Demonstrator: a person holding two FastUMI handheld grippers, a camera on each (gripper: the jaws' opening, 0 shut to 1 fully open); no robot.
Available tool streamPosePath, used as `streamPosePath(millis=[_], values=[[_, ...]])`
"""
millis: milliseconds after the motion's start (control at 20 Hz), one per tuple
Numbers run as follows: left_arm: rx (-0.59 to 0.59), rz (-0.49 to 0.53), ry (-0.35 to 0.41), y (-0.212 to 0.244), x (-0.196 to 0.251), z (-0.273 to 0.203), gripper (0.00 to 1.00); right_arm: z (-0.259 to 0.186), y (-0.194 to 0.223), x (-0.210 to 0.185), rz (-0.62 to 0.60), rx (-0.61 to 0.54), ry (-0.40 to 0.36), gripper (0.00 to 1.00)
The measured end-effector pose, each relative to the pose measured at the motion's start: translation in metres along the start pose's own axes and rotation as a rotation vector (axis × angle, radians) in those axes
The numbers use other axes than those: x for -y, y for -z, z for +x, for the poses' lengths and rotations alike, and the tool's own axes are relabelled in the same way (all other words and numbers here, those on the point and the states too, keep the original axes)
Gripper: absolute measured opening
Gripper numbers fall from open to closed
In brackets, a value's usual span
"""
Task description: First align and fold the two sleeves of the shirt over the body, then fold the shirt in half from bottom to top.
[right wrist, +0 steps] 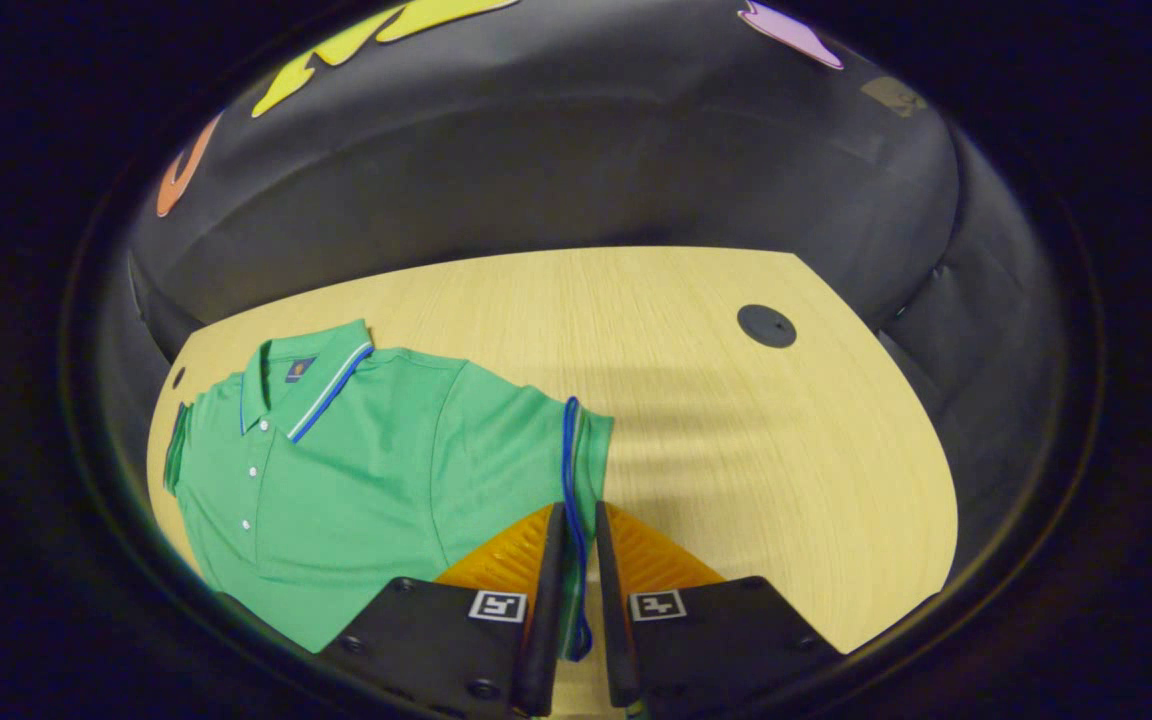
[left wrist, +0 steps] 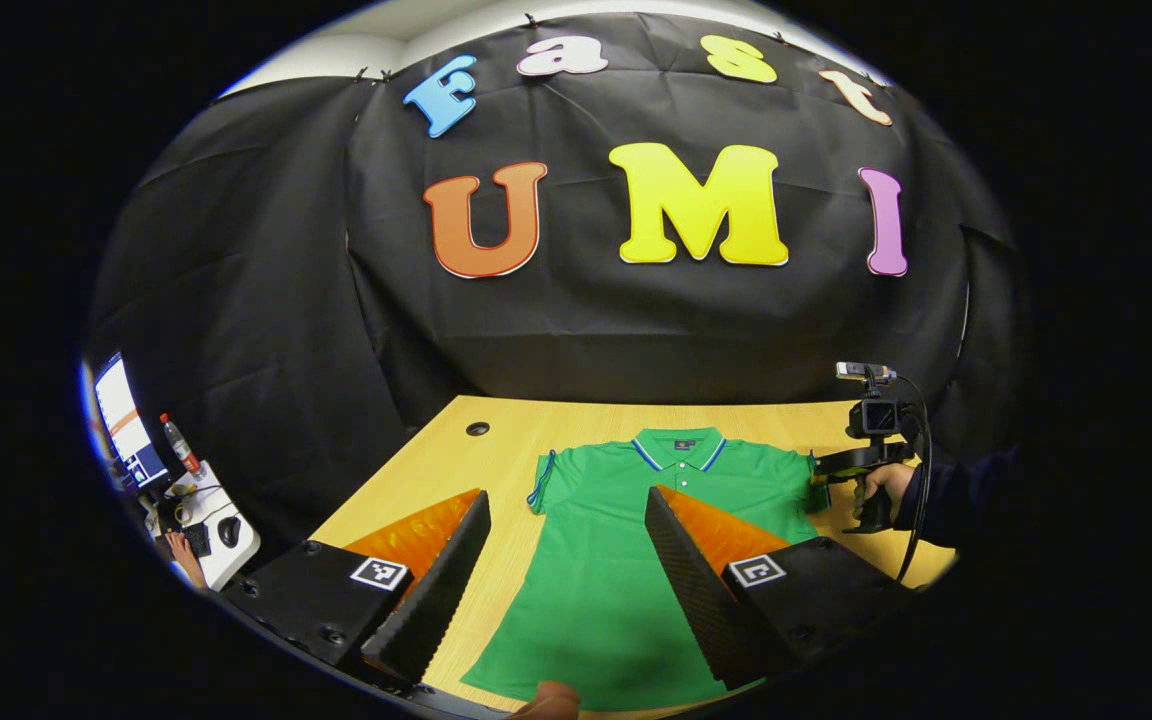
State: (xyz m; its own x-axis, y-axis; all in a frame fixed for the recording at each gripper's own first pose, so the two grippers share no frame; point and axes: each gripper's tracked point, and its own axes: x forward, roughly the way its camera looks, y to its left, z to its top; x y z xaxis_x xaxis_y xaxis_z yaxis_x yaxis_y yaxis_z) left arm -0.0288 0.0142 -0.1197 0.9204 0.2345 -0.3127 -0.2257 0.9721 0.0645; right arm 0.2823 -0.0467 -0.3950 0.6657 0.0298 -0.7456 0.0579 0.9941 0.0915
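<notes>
A green polo shirt lies flat on the wooden table, collar toward the far wall, with blue-and-white trim on the collar and sleeve cuffs. My left gripper hovers open over the shirt's lower body, nothing between its fingers. In the right gripper view the right gripper is shut on the blue-trimmed sleeve cuff of the shirt. The left gripper view shows that right gripper, held by a hand, at the shirt's right sleeve.
A round cable hole sits in the table's far left corner, another cable hole at the far right. Bare tabletop stretches right of the sleeve. A side desk with a monitor and bottle stands off to the left.
</notes>
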Motion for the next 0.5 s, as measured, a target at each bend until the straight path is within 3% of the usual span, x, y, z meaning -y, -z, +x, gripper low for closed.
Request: streamPosePath(millis=[100, 500], values=[[-0.011, -0.010, -0.002, 0.004, -0.001, 0.001, 1.00, 0.001, 0.001, -0.001, -0.015, 0.004, 0.002, 0.10], [0.000, -0.025, -0.020, 0.003, -0.009, 0.000, 1.00, -0.012, -0.011, 0.005, 0.002, 0.024, 0.061, 0.06]])
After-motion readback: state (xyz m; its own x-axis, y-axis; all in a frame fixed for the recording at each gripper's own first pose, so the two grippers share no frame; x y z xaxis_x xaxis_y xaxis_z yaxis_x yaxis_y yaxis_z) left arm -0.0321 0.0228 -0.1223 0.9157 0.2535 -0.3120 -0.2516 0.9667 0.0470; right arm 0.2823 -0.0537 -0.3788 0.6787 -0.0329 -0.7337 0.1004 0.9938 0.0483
